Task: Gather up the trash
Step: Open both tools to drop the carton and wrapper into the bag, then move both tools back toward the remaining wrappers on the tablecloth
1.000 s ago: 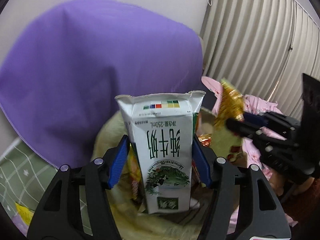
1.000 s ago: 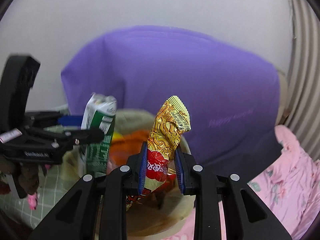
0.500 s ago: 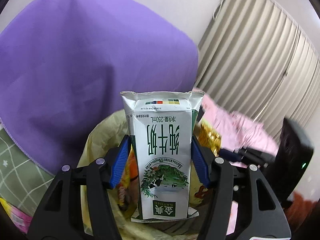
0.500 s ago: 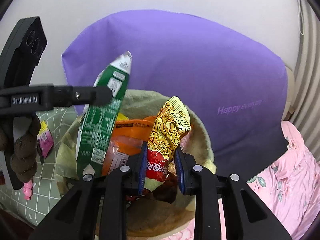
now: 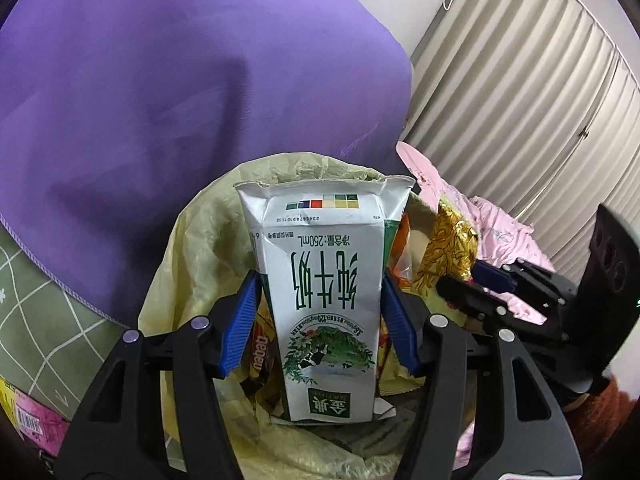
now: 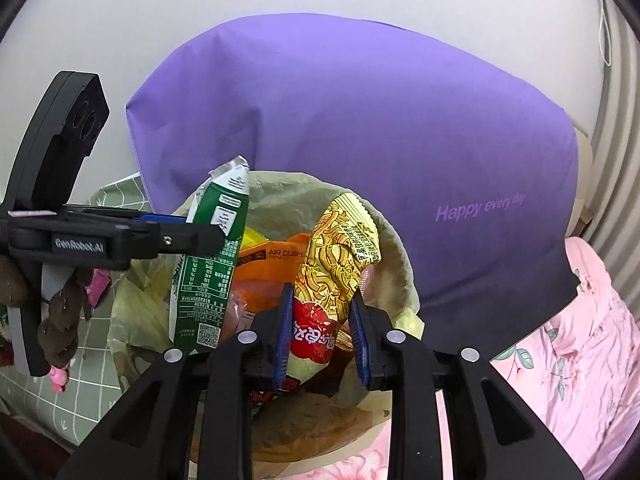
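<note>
My left gripper [image 5: 320, 316] is shut on a white and green milk carton [image 5: 326, 300], held upside down over the open bin lined with a yellowish bag [image 5: 192, 248]. The carton also shows in the right wrist view [image 6: 208, 268]. My right gripper [image 6: 322, 332] holds a gold and red snack wrapper [image 6: 332, 264] between its blue pads, over the same bin [image 6: 400, 276]. The pads look slightly spread around the wrapper. The right gripper shows in the left wrist view [image 5: 472, 280] beside the carton.
The bin holds an orange packet [image 6: 272, 268] and other wrappers. A big purple pillow [image 6: 360, 128] stands behind the bin. Pink floral bedding [image 6: 568, 352] lies to the right, a green checked sheet [image 5: 36, 312] to the left. Curtains [image 5: 520, 100] hang at the back right.
Both grippers have moved closer over the bin and lower, so the bin's opening fills more of each view. The right gripper's pads look a little wider apart around the wrapper.
</note>
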{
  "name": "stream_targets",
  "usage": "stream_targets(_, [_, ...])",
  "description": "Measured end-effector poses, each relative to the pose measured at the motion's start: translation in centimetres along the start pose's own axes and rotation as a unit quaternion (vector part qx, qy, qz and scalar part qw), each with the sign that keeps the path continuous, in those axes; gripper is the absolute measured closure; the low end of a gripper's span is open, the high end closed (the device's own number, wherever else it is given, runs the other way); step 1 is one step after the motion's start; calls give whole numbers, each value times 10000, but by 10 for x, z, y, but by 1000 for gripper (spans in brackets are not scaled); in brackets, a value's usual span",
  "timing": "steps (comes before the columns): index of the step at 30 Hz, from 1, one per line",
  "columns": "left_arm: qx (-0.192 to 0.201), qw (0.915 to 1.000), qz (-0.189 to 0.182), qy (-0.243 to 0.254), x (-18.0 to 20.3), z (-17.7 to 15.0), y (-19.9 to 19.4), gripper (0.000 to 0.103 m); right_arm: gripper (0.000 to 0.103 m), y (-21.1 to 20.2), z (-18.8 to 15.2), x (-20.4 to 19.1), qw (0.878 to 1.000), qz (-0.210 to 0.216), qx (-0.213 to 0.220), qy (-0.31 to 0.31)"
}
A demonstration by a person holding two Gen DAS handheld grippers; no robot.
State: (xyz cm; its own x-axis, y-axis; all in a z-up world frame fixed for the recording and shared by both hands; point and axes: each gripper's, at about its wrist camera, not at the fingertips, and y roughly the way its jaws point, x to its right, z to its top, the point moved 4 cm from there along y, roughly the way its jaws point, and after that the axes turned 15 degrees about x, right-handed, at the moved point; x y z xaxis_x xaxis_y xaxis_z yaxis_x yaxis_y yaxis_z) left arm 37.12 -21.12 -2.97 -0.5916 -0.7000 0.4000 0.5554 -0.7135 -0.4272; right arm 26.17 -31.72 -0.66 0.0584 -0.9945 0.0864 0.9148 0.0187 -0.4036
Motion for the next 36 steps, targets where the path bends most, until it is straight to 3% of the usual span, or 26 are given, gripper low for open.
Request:
stream_targets(4, [-62,9998,-29,-168,-9,8,-11,39,60,-2,0,4,9999,-85,-26,69])
stream_targets(10, [80,9992,-72,-390,-21,12,-50,35,60,-12,11,5,9996,-254,134,54])
stream_targets(13, [405,9986,118,-326,-26,16,-81,35,59,-19,22,-2,9992,-261,293,35])
stream_targets(16, [800,9946,624,-213,-45,13,-118,35,59,-22,34,-17,9990,-126,434,53])
stream_targets(22, [1149,9769,1772,-338,-111,-16,-186,35,59,-11,47,-72,9975,438,549,-78])
stream_targets(28, [1185,9491,2797,-839,-186,-70,-248,35,59,12,37,-146,9919,1178,395,-271])
stream_targets(32, [1201,9320,3205,-1197,-217,-96,-281,35,59,31,21,-194,9836,1774,144,-275])
stream_targets(36, [1222,9224,3436,-1271,-231,-117,-307,35,59,50,-3,-246,9727,2267,-222,-442])
